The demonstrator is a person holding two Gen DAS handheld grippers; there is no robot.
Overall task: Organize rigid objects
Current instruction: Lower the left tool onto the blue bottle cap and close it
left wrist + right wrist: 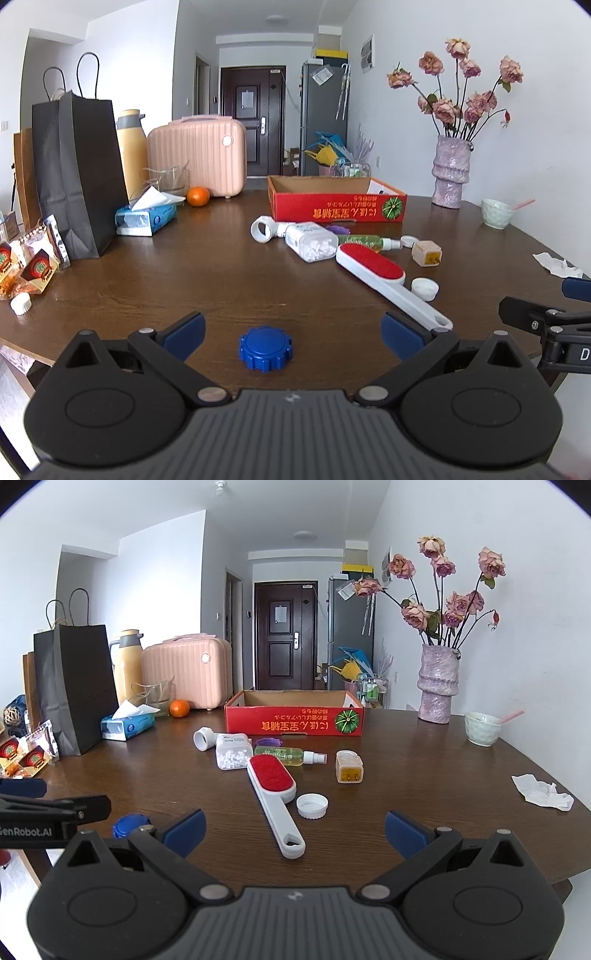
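A blue ridged cap [266, 348] lies on the brown table between the wide-apart fingers of my left gripper [293, 334], which is open. My right gripper [293, 830] is open too, with the handle of a white lint brush with a red pad [275, 797] lying between its fingers. Behind the brush lie a white cap [312, 805], a small yellow-capped block [349, 767], a green spray bottle [290, 757], a clear box of white beads [233, 751] and a white ring piece [203, 738]. An open red cardboard box [295, 719] stands further back.
At the left stand a black paper bag [79, 173], a tissue pack [146, 218], an orange [198, 195], a pink case [197, 158] and snack packets [27, 262]. A vase of dried roses [437, 683], a pale bowl [482, 728] and crumpled paper [541, 792] occupy the right.
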